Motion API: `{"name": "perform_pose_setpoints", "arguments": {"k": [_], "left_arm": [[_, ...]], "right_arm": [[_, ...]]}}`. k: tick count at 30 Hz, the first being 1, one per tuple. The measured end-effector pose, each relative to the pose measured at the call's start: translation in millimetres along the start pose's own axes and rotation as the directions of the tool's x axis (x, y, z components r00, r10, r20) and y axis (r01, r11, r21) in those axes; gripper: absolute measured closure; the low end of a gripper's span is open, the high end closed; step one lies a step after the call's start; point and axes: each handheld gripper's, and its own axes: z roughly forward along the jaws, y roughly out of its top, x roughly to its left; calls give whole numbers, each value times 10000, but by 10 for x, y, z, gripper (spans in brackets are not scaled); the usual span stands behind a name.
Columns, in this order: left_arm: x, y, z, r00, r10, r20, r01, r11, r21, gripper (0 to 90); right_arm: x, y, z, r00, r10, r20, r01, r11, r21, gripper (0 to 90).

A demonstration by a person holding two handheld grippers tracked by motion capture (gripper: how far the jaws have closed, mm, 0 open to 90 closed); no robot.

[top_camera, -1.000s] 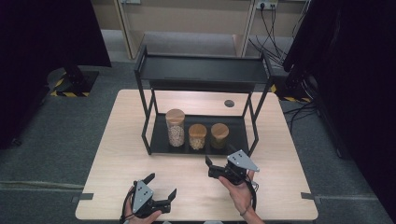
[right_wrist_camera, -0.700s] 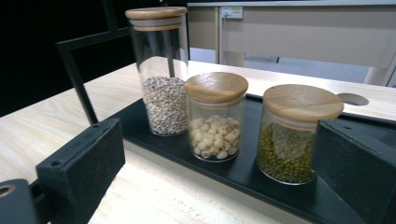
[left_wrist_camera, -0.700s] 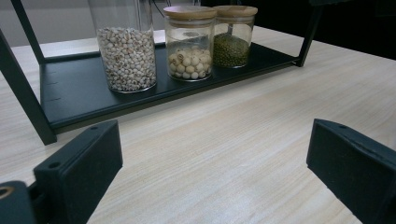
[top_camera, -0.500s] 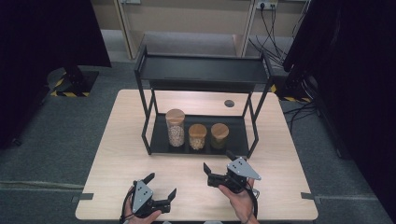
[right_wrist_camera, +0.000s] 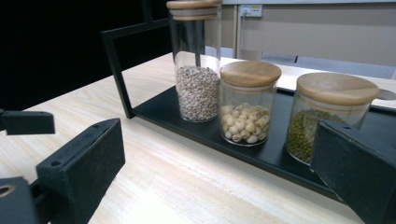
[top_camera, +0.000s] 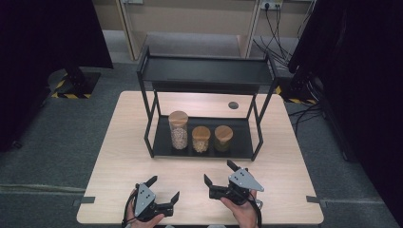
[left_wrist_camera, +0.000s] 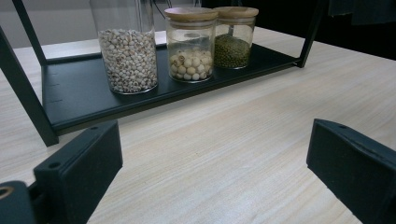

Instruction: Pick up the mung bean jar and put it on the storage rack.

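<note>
Three wooden-lidded glass jars stand in a row on the lower shelf (top_camera: pixel 240 142) of a black rack: a tall jar of pale grain (top_camera: pixel 178 129), a middle jar of white seeds (top_camera: pixel 200 138), and a short jar of green beans (top_camera: pixel 223 137). My left gripper (top_camera: pixel 165 187) rests open near the table's front edge, well short of the rack. My right gripper (top_camera: pixel 218 171) is open too, in front of the jars and apart from them. The left gripper view faces the tall jar (left_wrist_camera: pixel 128 56) and seed jar (left_wrist_camera: pixel 191 46). The right gripper view faces the seed jar (right_wrist_camera: pixel 247 102) and bean jar (right_wrist_camera: pixel 327 112).
The rack's upper shelf (top_camera: pixel 206 71) overhangs the jars, with slanted legs at each end. A round grommet (top_camera: pixel 233 105) sits in the table behind the rack. Bare wood table (top_camera: pixel 123 156) lies between rack and grippers. Dark curtains flank the table.
My right gripper has drifted slightly back toward the front edge and left. The left gripper and the jars have stayed put.
</note>
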Motion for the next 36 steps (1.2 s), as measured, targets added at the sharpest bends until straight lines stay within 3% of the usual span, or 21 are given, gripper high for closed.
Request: {"name": "perform_pose_setpoints", "arguments": {"k": [14,36], "left_arm": [[4,4,0,10000,10,3,-10,10000,-13,29],[6,1,-5,10000,-31,-17,31,10000,-41,29]], "right_arm": [[77,-111,-62,9990,-75,-435,86,9996,252,35],[81,-213,-122,9988,141,-472,-119,9988,478,35]]}}
